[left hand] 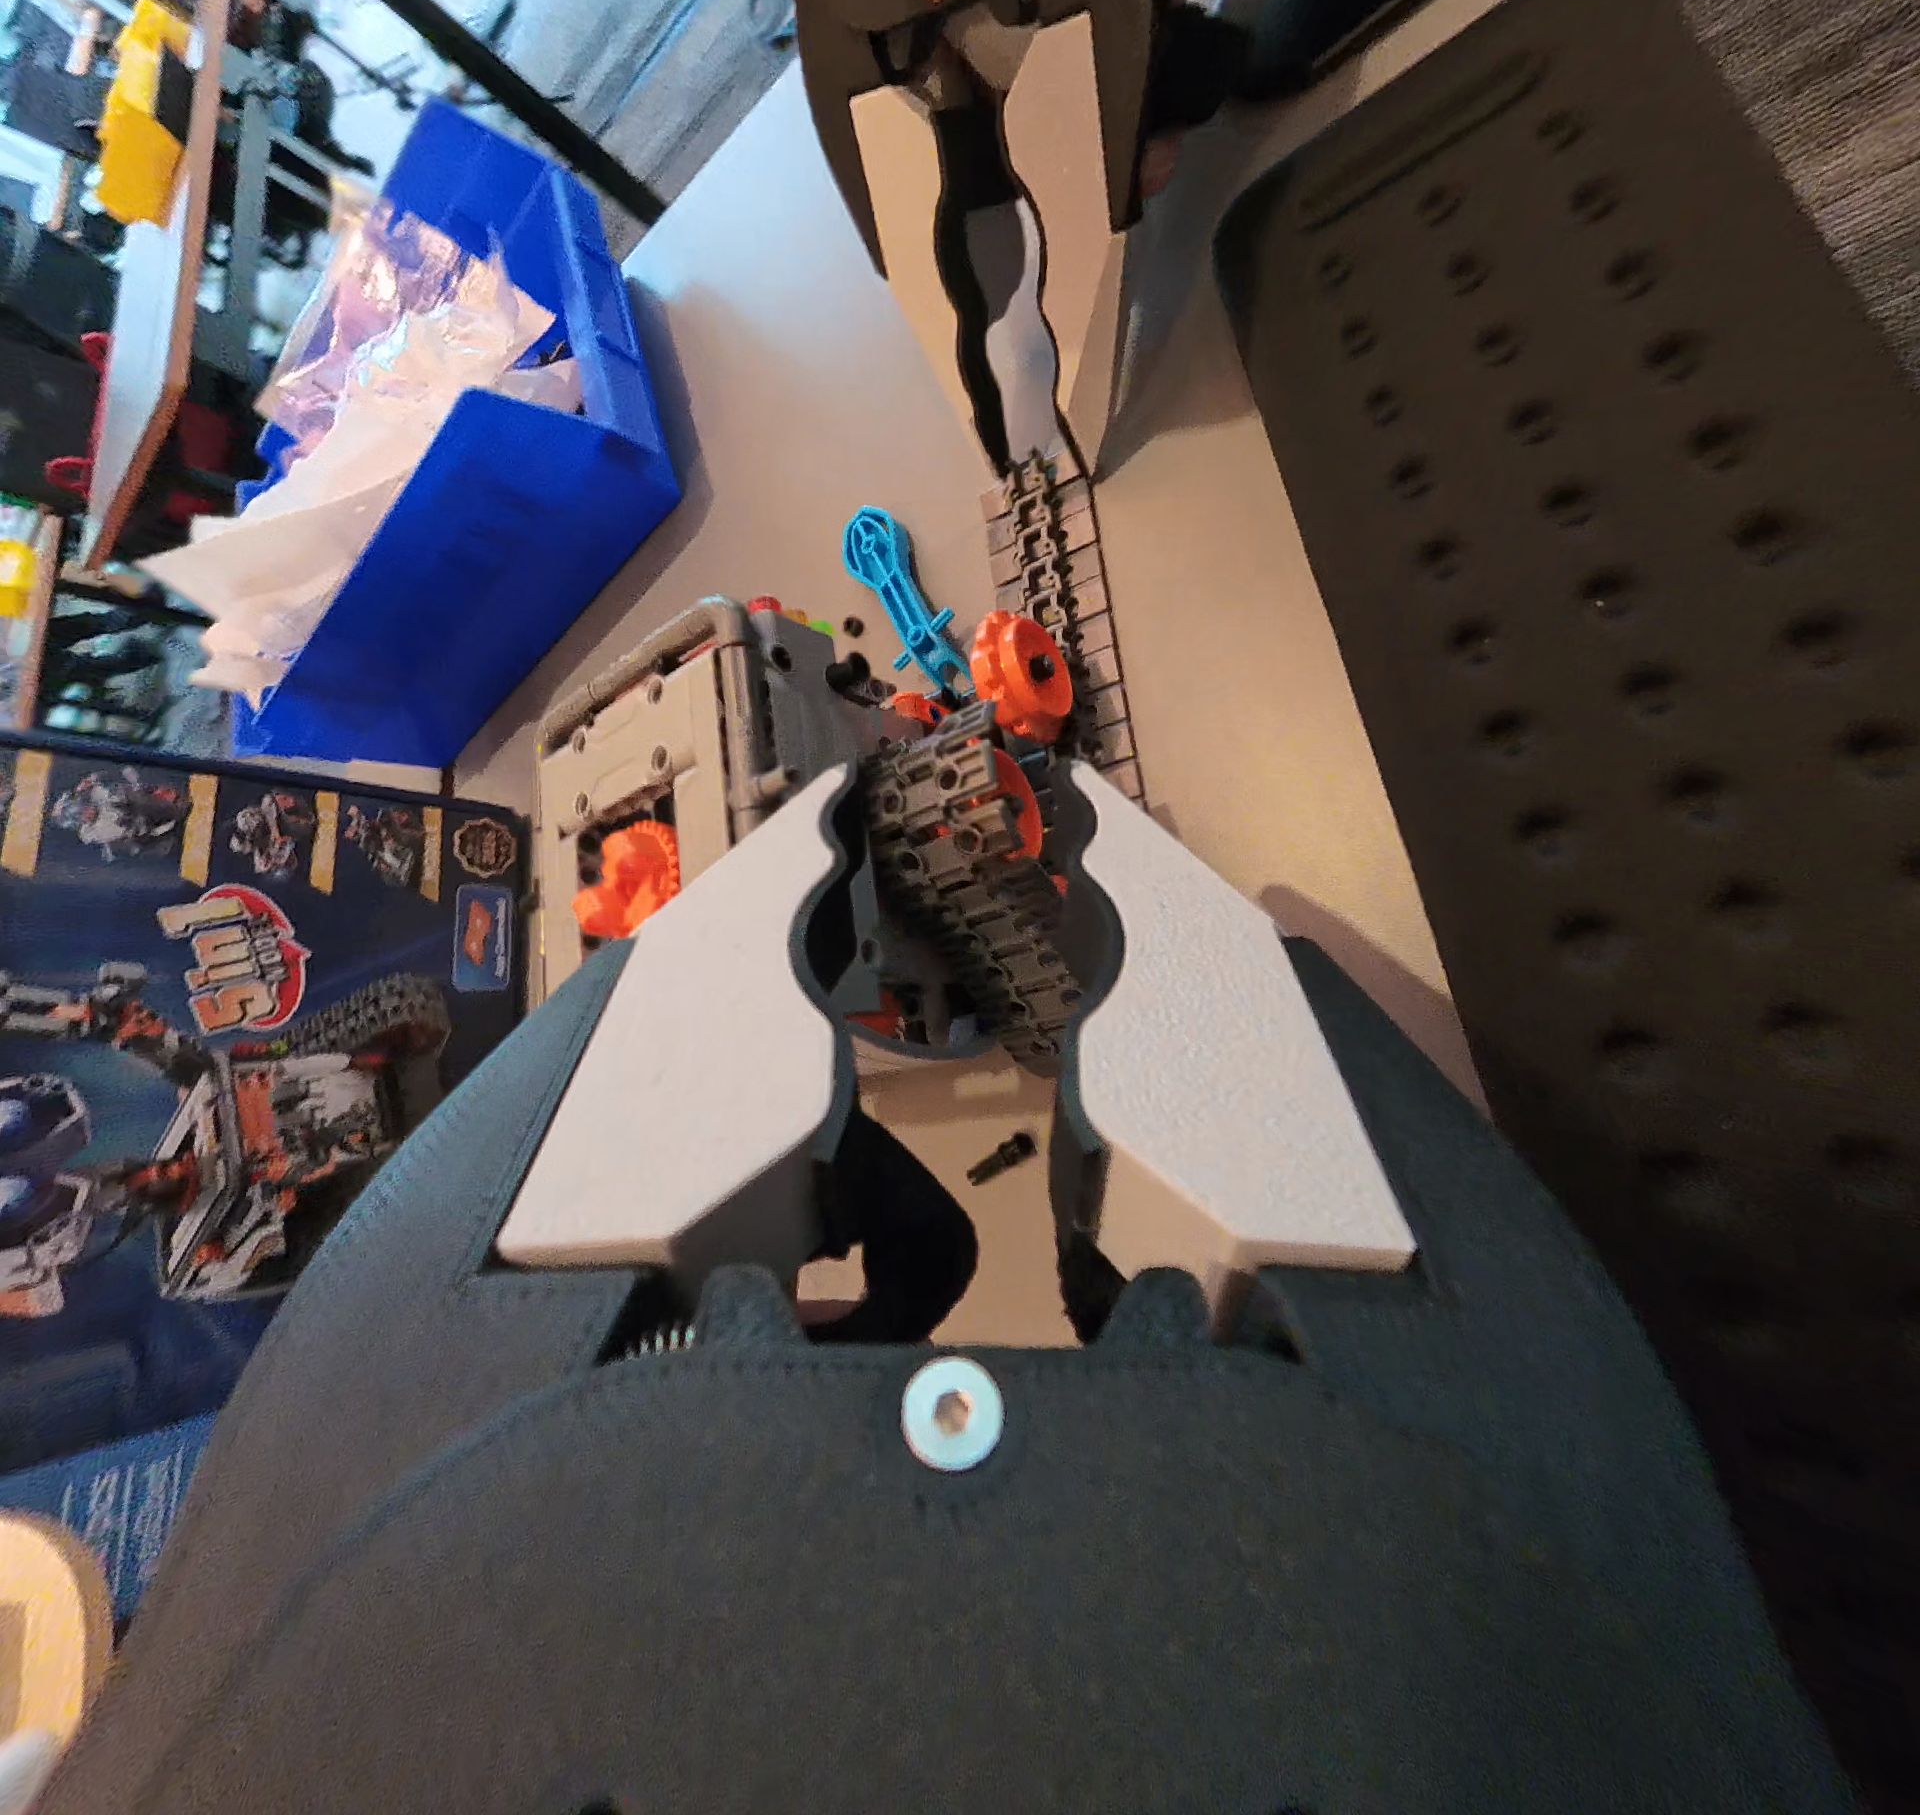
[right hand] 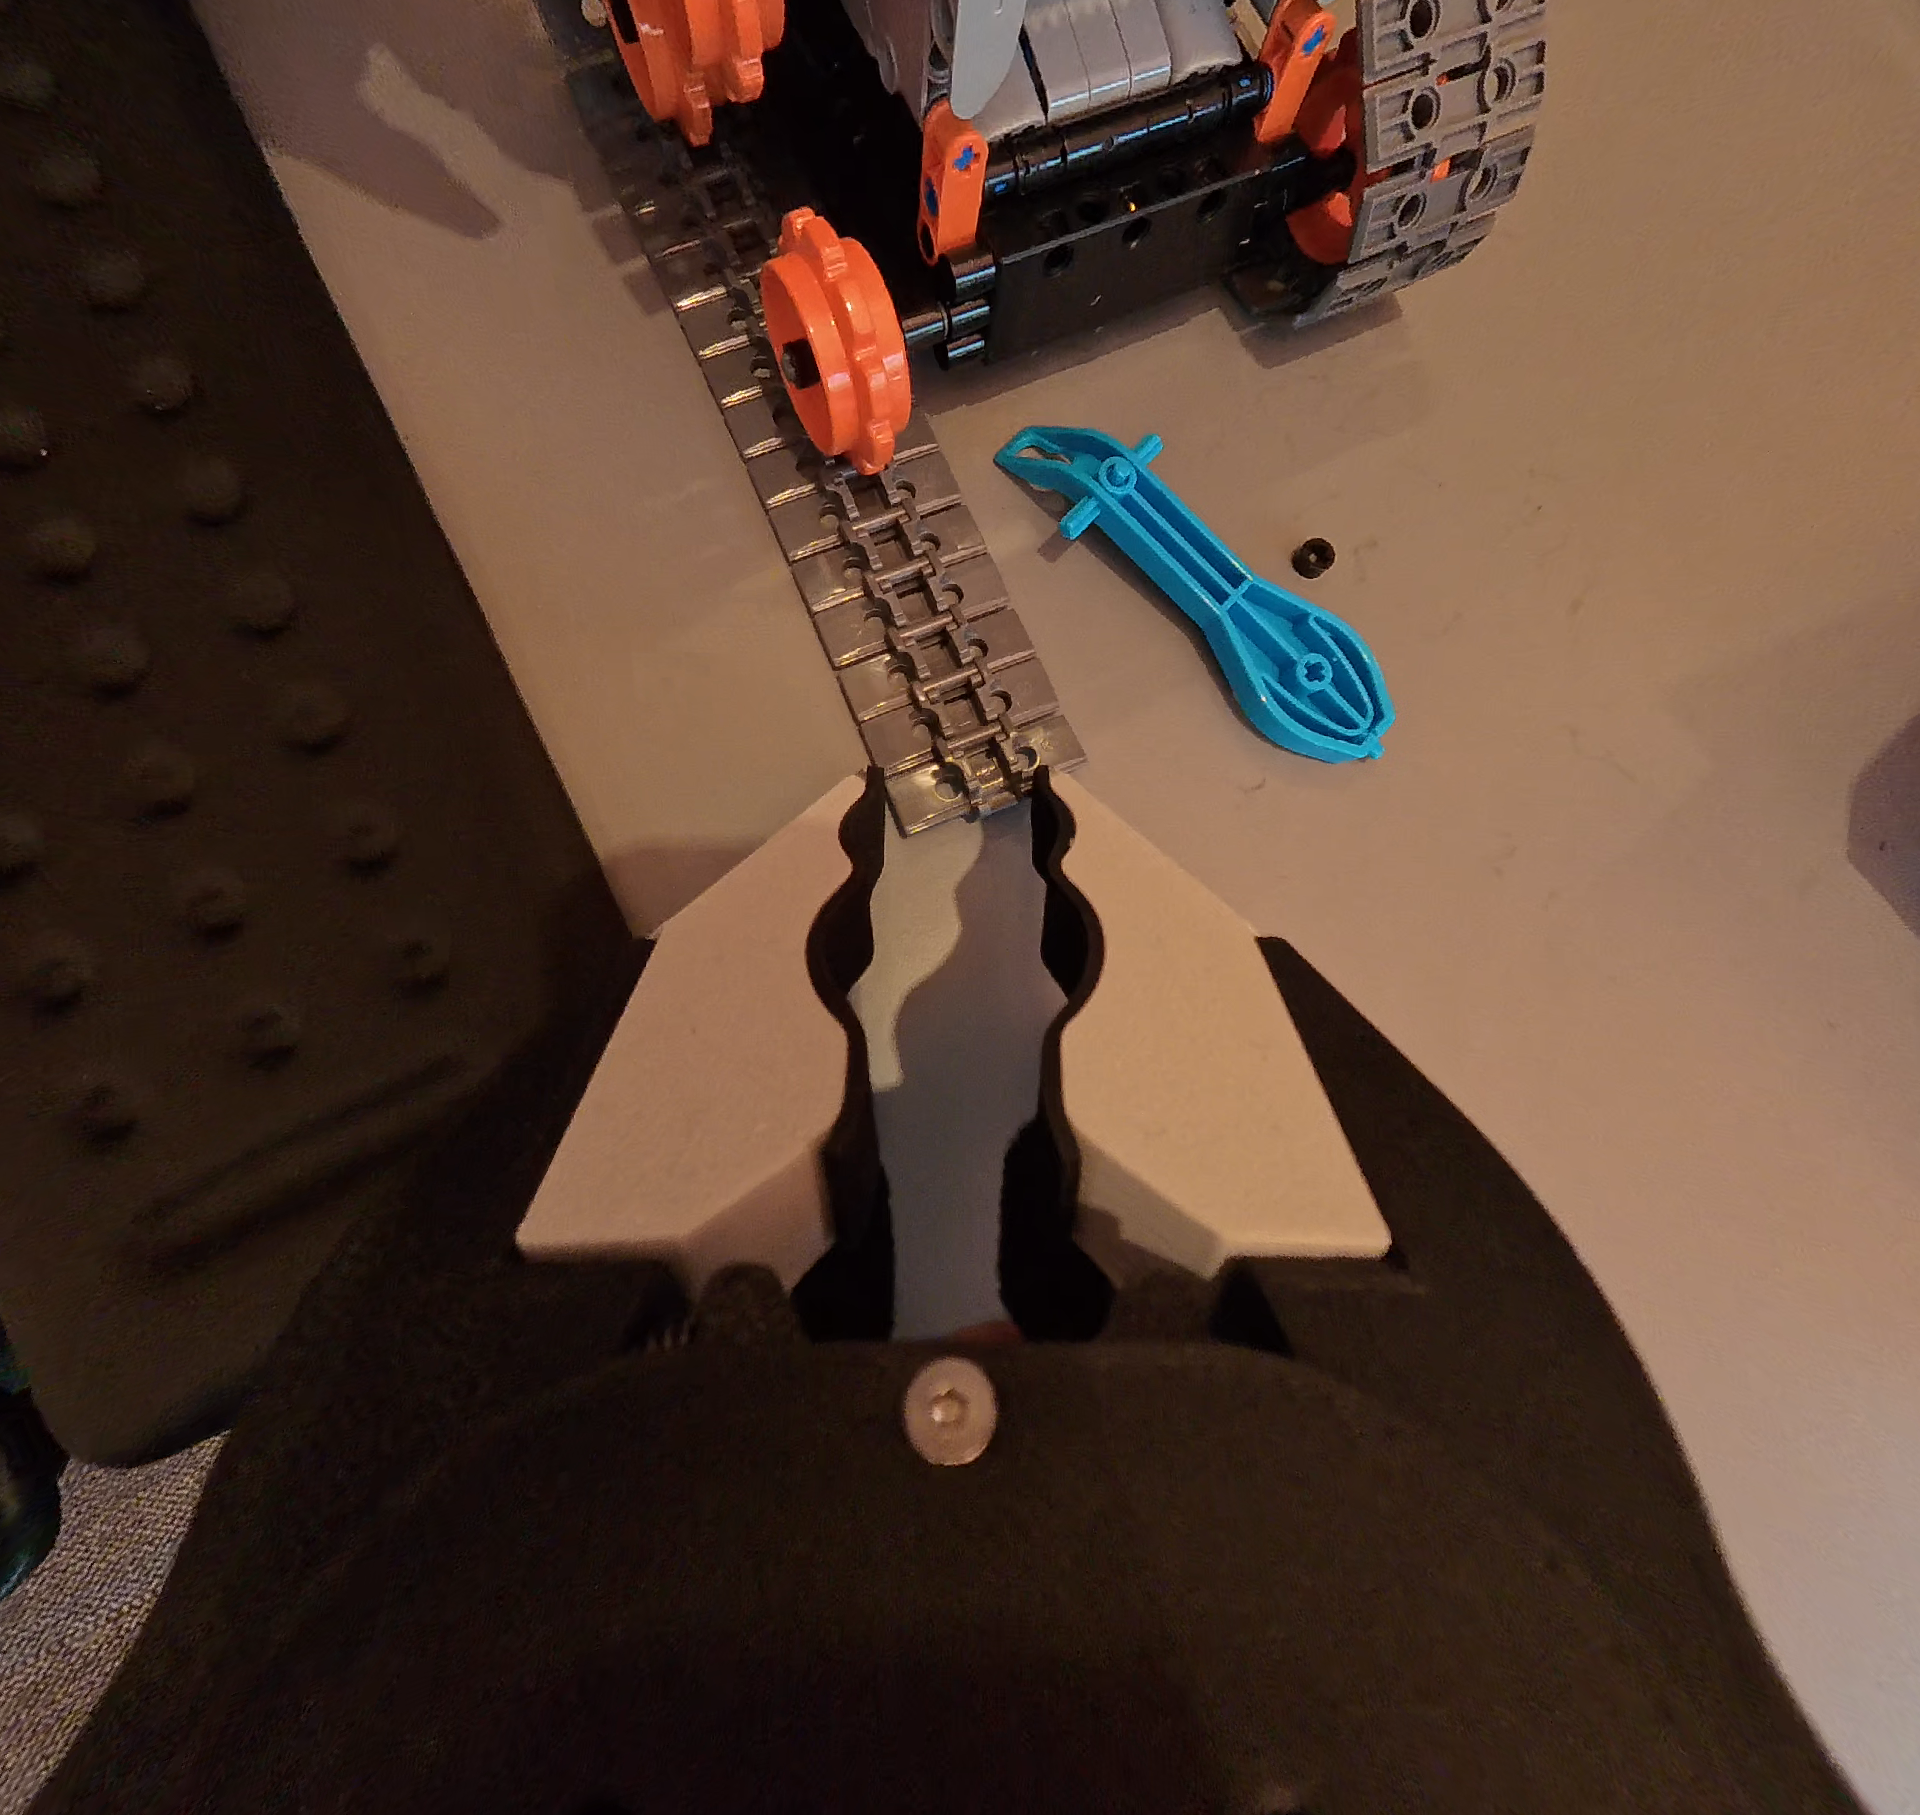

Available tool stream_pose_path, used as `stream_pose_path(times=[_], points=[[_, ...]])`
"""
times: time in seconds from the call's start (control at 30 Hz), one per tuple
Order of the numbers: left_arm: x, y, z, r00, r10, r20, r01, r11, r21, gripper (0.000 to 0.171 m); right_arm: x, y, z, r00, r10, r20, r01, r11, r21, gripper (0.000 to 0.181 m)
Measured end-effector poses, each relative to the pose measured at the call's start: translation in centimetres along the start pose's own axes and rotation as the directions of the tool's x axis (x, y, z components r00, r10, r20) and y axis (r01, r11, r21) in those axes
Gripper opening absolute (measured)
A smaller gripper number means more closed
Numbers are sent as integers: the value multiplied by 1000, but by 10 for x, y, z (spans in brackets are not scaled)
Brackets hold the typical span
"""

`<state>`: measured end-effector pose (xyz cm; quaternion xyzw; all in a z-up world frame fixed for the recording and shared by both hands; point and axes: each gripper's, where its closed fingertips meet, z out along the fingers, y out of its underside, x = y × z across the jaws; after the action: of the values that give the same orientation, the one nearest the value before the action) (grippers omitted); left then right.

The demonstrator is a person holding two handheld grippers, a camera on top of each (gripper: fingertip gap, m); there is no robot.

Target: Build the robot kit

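Right tongs [right hand: 956,789]: tips pinched on the near end link of the flat grey track strip [right hand: 883,581], narrow gap between the fingers, strip end held across it. The strip's long axis runs straight ahead from these tongs, lying flat on the pale bench [right hand: 1455,934] and passing under the small orange sprocket wheel [right hand: 836,342] toward the larger orange wheel [right hand: 675,9] at the tracked toy vehicle [right hand: 1122,155]. The strip's far end is hidden beneath the vehicle.

Left tongs [left hand: 961,892]: fingers spread around the fitted grey track loop [left hand: 966,892] on the vehicle's other side. Contact with both pads cannot be confirmed; the loop sits between them and seems held, or at least braced.

In the left wrist view the right tongs [left hand: 1023,456] face the left tongs from the far end of the strip [left hand: 1060,602], so the strip lies on the line between the two.

Key relation: the loose strip is in the right tongs, directly ahead of them and lengthwise; the left tongs are at the vehicle, well apart from the strip's free end.

Nearby: blue plastic tool [right hand: 1205,591] to the right of the strip, just ahead of the right tongs; small black pin [right hand: 1314,557] beyond it; another black pin [left hand: 1000,1157] on the bench under the left tongs. Blue bin [left hand: 499,518] with clear wrappers and a printed box [left hand: 239,986] left of the left tongs. Dark perforated chair [right hand: 208,622] beside the bench edge.
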<state>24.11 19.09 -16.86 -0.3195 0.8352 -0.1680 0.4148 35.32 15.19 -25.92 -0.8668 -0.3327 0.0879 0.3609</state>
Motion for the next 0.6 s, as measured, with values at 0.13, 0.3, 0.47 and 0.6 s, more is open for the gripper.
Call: stream_pose_path(times=[0.13,0.3,0.47,0.6], points=[[2,12,7,993,34,114,-26,997,-71,31,-3,-3,3,1000,3,6,-3,1000,6,25],[2,28,10,984,76,163,-57,991,-119,23,-9,-11,4,1000,18,18,-19,999,47,25],[-1,32,4,983,77,168,-64,995,-81,12,-14,-30,-6,999,33,27,-36,989,140,25],[0,33,4,981,80,175,-68,995,-77,15,-17,-50,-13,999,27,25,-31,977,213,8]])
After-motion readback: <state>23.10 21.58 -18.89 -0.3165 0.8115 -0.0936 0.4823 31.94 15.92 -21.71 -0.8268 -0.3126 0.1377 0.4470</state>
